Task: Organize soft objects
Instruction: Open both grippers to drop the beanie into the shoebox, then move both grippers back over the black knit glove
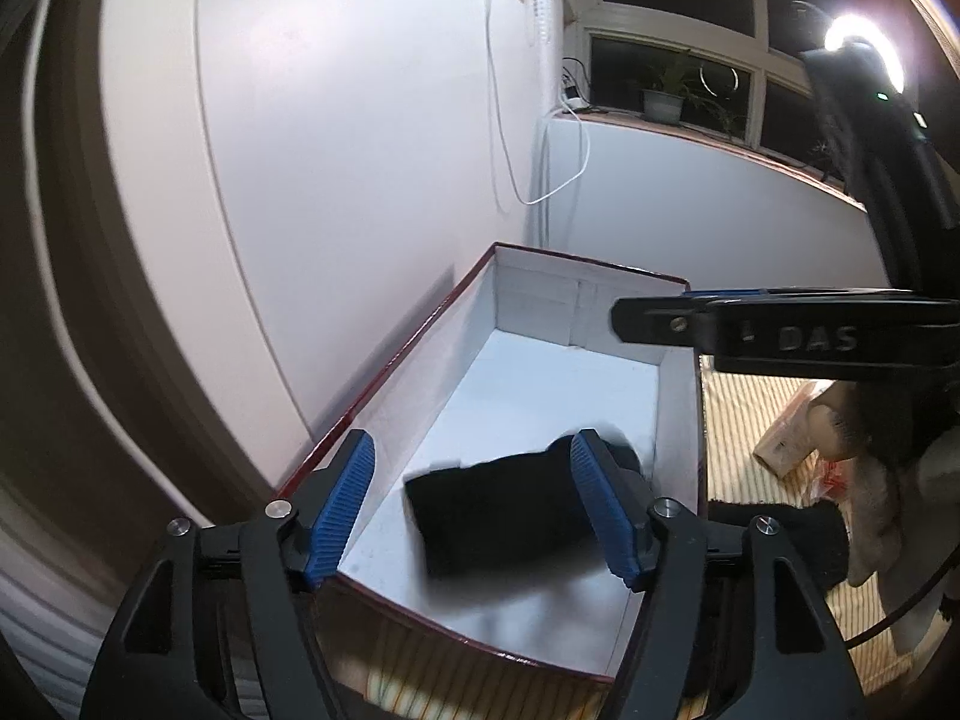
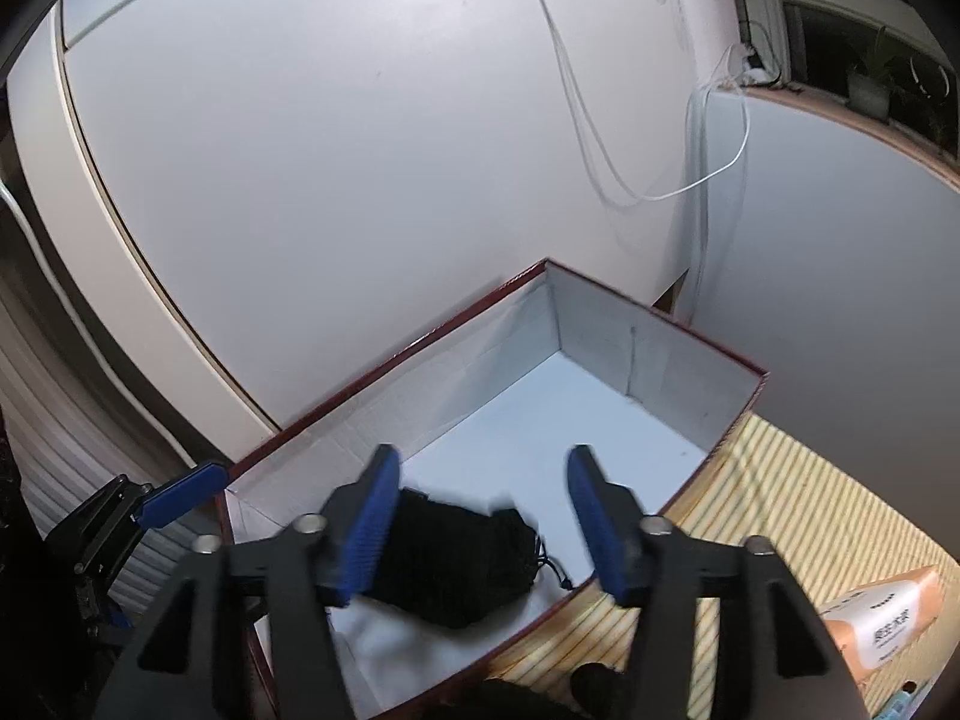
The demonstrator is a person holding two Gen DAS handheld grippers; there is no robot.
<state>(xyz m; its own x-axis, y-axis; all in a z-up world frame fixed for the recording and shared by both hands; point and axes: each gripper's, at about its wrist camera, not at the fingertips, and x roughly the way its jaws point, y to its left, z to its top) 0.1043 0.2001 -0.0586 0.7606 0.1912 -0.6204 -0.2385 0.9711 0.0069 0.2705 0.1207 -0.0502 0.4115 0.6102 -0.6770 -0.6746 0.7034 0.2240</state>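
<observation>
Looking down into a large open box [image 1: 678, 396] with a red rim and a white floor, set against a white wall on a striped mat [image 2: 798, 480]. A folded black cloth [image 1: 504, 516] lies on the box floor near its front end. It looks light, limp and non-slippery, so a pinch on a thick folded edge should lift it best. The left gripper [image 1: 474, 504] and the right gripper [image 2: 486, 522] hang above it, blue-padded jaws spread, gripping nothing.
</observation>
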